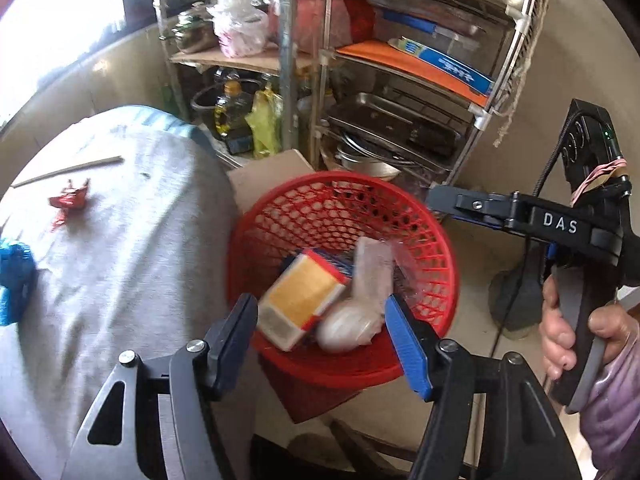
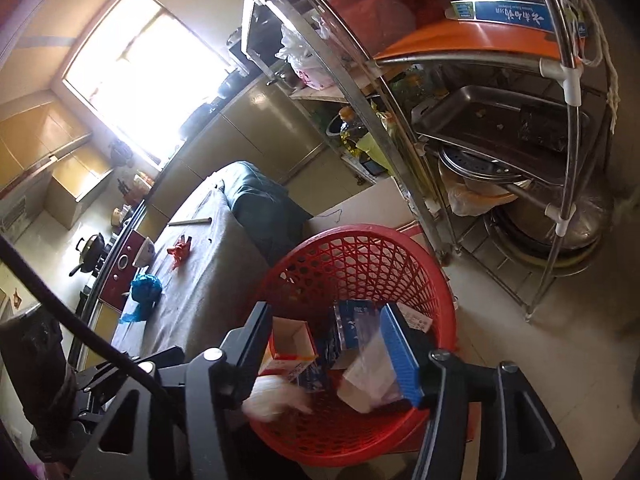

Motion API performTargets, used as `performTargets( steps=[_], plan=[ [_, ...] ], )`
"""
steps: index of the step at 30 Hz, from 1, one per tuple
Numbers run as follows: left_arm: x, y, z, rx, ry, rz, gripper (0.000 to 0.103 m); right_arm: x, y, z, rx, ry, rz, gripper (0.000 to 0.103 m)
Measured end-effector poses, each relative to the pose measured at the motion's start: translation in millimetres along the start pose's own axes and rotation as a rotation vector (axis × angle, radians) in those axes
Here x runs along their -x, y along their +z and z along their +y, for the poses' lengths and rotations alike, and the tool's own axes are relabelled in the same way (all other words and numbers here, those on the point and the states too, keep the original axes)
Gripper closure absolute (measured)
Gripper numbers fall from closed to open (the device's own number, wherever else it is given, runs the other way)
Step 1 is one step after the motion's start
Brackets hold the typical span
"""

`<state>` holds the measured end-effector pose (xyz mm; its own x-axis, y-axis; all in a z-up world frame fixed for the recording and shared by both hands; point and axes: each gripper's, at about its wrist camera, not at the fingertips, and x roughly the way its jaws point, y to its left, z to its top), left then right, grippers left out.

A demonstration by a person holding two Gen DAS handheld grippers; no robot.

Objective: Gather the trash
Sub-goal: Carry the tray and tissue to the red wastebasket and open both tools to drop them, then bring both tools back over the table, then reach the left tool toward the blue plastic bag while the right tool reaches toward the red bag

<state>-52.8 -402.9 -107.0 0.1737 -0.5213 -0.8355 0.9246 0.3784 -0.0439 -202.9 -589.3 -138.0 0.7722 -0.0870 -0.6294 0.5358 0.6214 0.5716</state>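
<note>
A red mesh basket (image 1: 432,240) stands on the floor beside a table with a grey cloth (image 1: 132,248). In it lie an orange and white carton (image 1: 300,300), a white wad (image 1: 344,328) and a clear plastic bag (image 1: 372,268). My left gripper (image 1: 320,316) is open and empty, just above the basket. My right gripper (image 2: 324,328) is open and empty over the same basket (image 2: 432,280); it also shows in the left wrist view (image 1: 440,200). On the table lie a red wrapper (image 1: 70,198), a blue plastic bag (image 1: 14,280) and a thin stick (image 1: 68,170).
A metal rack (image 1: 400,120) with trays, pans, bottles and bags stands behind the basket. A cardboard sheet (image 1: 268,176) lies between table and basket. In the right wrist view a bowl (image 2: 146,252) and a stove with a pan (image 2: 90,248) sit beyond the table.
</note>
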Motion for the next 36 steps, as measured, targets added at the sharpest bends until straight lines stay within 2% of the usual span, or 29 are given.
performTargets(
  steps=[5,10,22,28,36],
  plan=[
    [25,-14,30,0.036,0.081,-0.045,0.033,-1,1,9,0.005,0.017,0.003,0.042],
    [53,-42,72,0.146,0.138,-0.063,0.031,-12,-2,31,0.028,0.062,0.036,0.042],
    [120,-120,171,0.434,0.335,-0.145,0.03,-46,-18,140,0.207,0.184,0.115,0.042],
    [139,-148,204,0.516,0.373,-0.169,0.03,-64,-37,192,0.306,0.218,0.169,0.042],
    [145,-168,228,0.57,0.381,-0.171,0.03,-86,-58,232,0.394,0.218,0.225,0.042]
  ],
)
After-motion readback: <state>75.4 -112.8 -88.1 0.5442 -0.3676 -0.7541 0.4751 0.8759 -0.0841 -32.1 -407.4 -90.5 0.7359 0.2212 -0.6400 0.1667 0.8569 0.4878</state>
